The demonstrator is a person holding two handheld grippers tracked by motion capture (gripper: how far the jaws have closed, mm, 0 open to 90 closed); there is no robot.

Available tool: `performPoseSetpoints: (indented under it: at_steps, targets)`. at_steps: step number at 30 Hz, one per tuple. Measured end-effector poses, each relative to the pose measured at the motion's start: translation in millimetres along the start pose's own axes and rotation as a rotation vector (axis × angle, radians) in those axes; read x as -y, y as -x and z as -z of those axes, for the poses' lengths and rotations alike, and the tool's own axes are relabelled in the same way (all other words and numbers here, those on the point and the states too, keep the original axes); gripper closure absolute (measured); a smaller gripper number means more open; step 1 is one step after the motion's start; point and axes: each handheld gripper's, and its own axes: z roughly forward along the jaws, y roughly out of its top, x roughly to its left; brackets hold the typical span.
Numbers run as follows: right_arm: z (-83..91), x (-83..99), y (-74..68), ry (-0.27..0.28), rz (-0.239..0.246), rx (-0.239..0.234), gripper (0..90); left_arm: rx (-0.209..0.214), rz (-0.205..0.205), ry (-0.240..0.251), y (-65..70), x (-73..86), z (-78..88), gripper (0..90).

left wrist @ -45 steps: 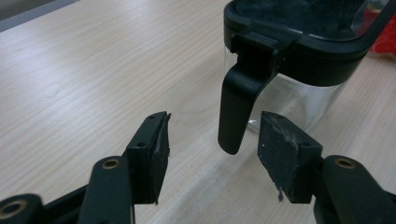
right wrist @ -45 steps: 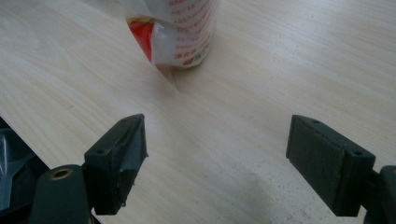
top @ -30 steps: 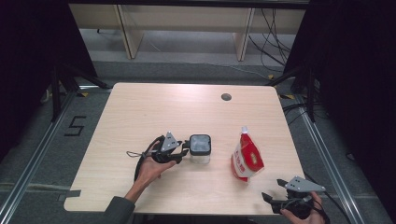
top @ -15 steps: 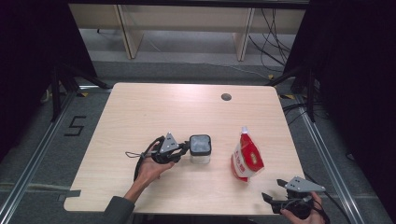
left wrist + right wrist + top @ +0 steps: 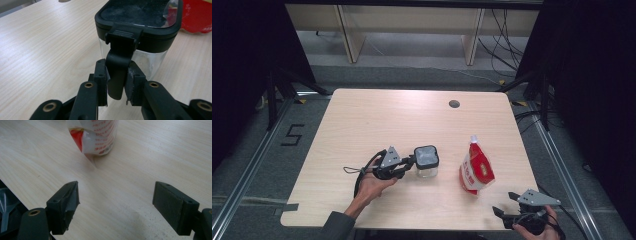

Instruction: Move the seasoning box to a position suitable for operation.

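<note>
High view: clear jar (image 5: 427,168) w/ black square lid (image 5: 426,156) stands upright near the table's (image 5: 377,115) front edge, roughly mid-width; left gripper (image 5: 411,162) lies level just left of the jar, jaws having just closed in onto the jar's latch, hand (image 5: 373,186) behind it. Red-white pouch (image 5: 475,169) stands right of the jar, apart from it; right gripper (image 5: 503,205) sits further right of the jar, past the pouch, at the table's front corner, touching nothing. Jar judged rigid, light (looks empty or nearly so), smooth-walled, hence slippery at the body; best hold is the latch tab or under the lid rim. Jar's content and base hard to make out at this range. Left gripper view: pads (image 5: 100,75) clamped on the black latch tab (image 5: 117,70) that hangs from the lid's near edge over the clear wall; tab looks stiff plastic, hinged, so it should lever rather than bend. Lid's far side is cut off by the frame's top; a whitish film on lid and wall blurs the inside; red of the pouch shows beyond the jar. Right gripper view: jaws stand wide apart, nothing between; pouch (image 5: 96,136) ahead, top cut off, print too blurred to read. Pouch judged soft, crinkly, prone to tip.
</note>
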Motion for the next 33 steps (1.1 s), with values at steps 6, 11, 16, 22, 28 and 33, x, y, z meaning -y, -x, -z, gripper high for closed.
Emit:
performPoseSetpoints:
  at_steps: [6, 11, 16, 22, 28, 33]
  targets:
    - [0.6, 0.4, -1.5, -0.003, -0.013, 0.004, 22.4, 0.013, 0.032, 0.003, 9.6, 3.5, 7.6, 72.7]
    - [0.5, 0.2, -1.3, -0.001, -0.004, -0.015, 24.0, 0.035, 0.035, 0.006, 18.0, 5.5, 13.4, 72.4]
    - [1.3, 0.2, -5.4, -0.015, -0.023, -0.015, 24.7, 0.054, 0.022, 0.013, 23.6, 8.4, 20.1, 72.4]
    - [1.5, -0.2, -3.0, -0.015, 0.002, -0.021, 24.8, 0.087, 0.007, -0.001, 30.8, 14.6, 30.4, 72.5]
    - [-0.3, 0.2, -5.7, -0.01, -0.014, -0.032, 25.0, 0.118, 0.006, -0.001, 36.2, 20.9, 39.8, 72.5]
    - [0.4, 0.0, -5.9, -0.022, -0.009, -0.022, 25.1, 0.139, -0.012, -0.003, 38.5, 23.3, 46.9, 72.5]
